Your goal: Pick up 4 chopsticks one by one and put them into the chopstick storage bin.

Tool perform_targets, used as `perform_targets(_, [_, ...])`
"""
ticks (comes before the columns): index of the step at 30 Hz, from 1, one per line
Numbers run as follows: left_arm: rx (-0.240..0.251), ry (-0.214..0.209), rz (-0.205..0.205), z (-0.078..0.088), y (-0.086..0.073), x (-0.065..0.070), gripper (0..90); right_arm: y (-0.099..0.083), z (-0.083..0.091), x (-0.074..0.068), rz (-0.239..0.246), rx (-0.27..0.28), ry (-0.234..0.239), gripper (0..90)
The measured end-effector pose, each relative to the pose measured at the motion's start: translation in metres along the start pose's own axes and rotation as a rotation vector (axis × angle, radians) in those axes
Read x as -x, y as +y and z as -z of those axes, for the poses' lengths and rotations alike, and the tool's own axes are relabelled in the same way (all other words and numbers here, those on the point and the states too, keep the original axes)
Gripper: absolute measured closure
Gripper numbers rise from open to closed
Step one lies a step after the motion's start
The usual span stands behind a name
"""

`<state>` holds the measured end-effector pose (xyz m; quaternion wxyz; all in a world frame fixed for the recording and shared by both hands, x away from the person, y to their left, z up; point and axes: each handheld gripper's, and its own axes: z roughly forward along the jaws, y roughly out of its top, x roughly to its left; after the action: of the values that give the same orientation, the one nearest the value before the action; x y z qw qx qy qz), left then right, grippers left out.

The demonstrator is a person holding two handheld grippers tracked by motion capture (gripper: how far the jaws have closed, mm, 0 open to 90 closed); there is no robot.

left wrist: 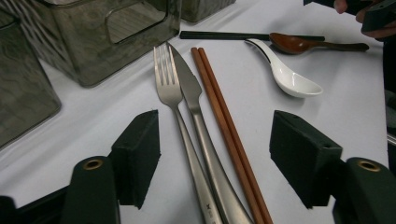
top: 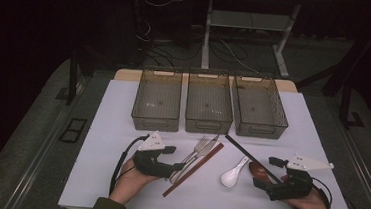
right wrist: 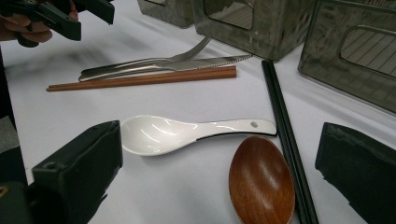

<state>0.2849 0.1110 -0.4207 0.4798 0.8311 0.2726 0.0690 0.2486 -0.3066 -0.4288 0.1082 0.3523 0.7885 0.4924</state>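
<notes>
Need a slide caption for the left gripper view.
Left gripper open astride fork, knife and brown chopsticks on the white table.

**Two black handheld grippers, olive sleeves**

Each hand carries a black gripper: the left gripper (top: 173, 159) and right gripper (top: 275, 162) both bear a pale grey three-cornered plate on top and trail a black cable. Blocky matte jaws; brass-ringed screw holes near the left pair's base. Olive-green sleeve cuffs (top: 107, 208).
</notes>
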Motion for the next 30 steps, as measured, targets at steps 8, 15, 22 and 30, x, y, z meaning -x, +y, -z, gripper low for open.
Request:
perform_targets(8, [0.001,-0.003,0.000,-0.007,0.004,0.001,39.0,0.000,-0.001,0.001,-0.012,-0.003,0.003,0.6])
perform_targets(15, [-0.013,0.008,0.004,-0.015,0.009,0.004,41.1,0.000,-0.002,0.000,0.000,-0.002,0.001,0.6])
perform_targets(22, [-0.009,0.004,-0.002,-0.023,0.014,0.010,44.2,0.000,0.000,-0.001,0.000,0.004,-0.002,0.6])
perform_targets(30, [-0.031,-0.009,-0.033,-0.031,0.016,0.022,48.0,0.000,-0.002,-0.001,0.015,-0.001,-0.013,0.6])
